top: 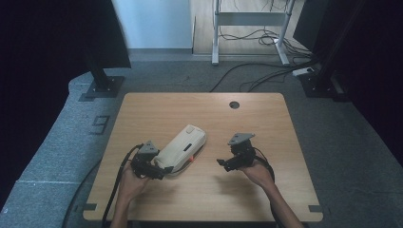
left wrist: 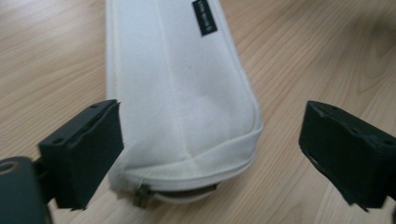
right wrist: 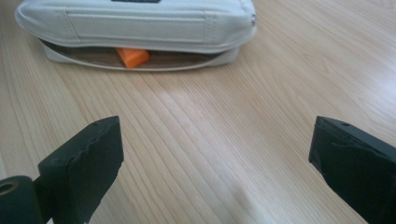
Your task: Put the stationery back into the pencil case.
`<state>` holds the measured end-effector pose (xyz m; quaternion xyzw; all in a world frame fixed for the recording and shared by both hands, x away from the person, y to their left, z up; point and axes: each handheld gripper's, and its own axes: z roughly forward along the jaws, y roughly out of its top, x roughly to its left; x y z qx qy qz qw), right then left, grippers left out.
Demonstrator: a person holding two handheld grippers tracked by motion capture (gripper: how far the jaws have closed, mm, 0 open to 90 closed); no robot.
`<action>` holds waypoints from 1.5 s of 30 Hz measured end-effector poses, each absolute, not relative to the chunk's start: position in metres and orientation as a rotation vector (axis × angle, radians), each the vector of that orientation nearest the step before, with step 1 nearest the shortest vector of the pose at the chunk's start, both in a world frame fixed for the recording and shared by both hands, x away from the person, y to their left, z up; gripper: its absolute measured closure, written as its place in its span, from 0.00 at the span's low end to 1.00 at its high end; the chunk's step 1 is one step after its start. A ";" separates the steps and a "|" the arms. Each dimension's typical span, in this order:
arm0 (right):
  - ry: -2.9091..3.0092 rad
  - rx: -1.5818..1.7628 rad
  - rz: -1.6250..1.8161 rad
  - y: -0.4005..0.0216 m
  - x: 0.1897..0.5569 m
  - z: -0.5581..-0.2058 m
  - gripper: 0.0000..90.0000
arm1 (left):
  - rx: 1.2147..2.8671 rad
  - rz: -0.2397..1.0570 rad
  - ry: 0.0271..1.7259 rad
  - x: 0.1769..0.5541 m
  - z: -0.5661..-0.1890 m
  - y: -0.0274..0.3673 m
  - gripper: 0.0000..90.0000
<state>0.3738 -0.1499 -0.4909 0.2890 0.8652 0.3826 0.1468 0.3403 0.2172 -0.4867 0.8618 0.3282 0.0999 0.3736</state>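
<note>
A white zipped pouch (top: 183, 146) lies slantwise on the wooden table (top: 204, 194). Its near end (left wrist: 187, 140) sits between the jaws of my left gripper (top: 160, 171), which stand wide open on either side of it. A small black label (left wrist: 204, 17) is sewn on the pouch's top, and the zip pull (left wrist: 143, 193) shows at its near end. My right gripper (top: 222, 163) is open over bare wood to the right of the pouch (right wrist: 140, 25). The pouch's side is unzipped, and an orange thing (right wrist: 132, 56) pokes out of the gap.
A round cable hole (top: 234, 105) is in the table near its far edge. Black stands (top: 102, 80) and floor cables (top: 256, 76) lie beyond the table. Bare wood stretches in front of and to the right of the pouch.
</note>
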 end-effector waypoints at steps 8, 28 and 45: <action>2.448 0.892 1.091 -0.176 0.364 -0.494 0.03 | 2.197 0.302 0.888 0.334 -0.491 0.234 0.00; 2.332 1.064 1.056 -0.235 0.339 -0.521 0.03 | 2.234 0.332 0.952 0.332 -0.522 0.256 0.00; 2.344 1.160 1.004 -0.254 0.328 -0.556 0.01 | 2.252 0.361 1.006 0.335 -0.547 0.267 0.00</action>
